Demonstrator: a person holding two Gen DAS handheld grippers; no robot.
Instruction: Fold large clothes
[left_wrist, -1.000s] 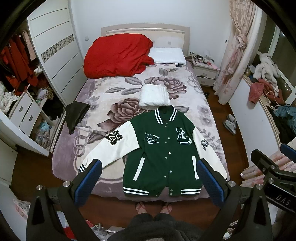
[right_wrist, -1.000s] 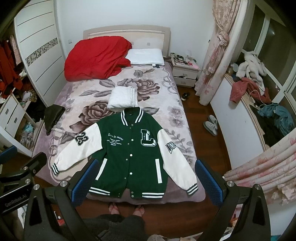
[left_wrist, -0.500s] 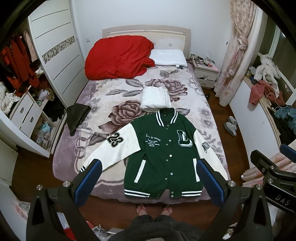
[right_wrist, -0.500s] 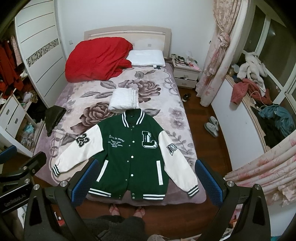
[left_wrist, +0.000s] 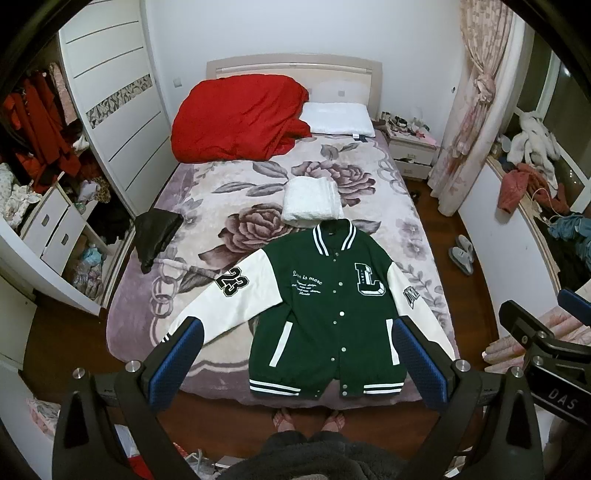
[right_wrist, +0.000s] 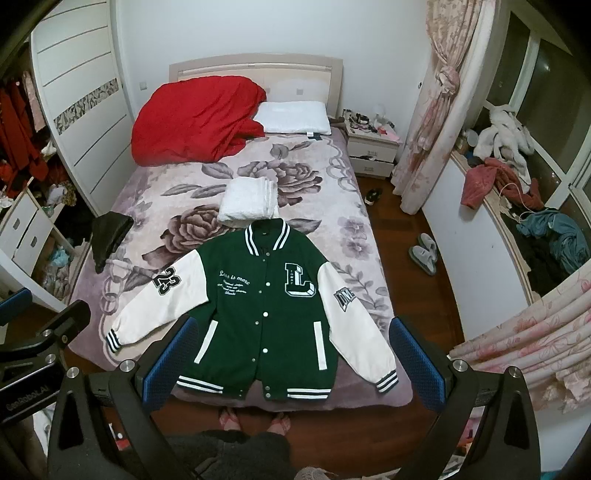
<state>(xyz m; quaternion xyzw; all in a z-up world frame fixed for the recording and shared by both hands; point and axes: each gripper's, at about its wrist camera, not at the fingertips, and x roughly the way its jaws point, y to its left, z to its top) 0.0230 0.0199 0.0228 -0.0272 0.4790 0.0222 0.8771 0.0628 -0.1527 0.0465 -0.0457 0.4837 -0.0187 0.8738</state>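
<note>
Jacket (left_wrist: 328, 314) flat, unfolded at near bed (left_wrist: 221, 206) edge; both grippers (left_wrist: 295, 354) (right_wrist: 291, 350) high, jaws wide open, empty — next we likely descend and grip a sleeve (right_wrist: 162, 306).

Left cuff of the green varsity jacket with white sleeves (left_wrist: 325, 314) covered by the blue pad of the left gripper (left_wrist: 300, 360) in the left wrist view; right cuff likewise behind the other pad. Small script under the chest lettering too fine to read. Clutter on the white bedside cabinet (right_wrist: 373, 147) too small to identify. Open wardrobe of red clothes (left_wrist: 33, 122) cut off at the frame's left edge. Only toes in pink slippers (right_wrist: 255, 419) and a dark fuzzy garment visible of the person, cropped by the bottom edge.
</note>
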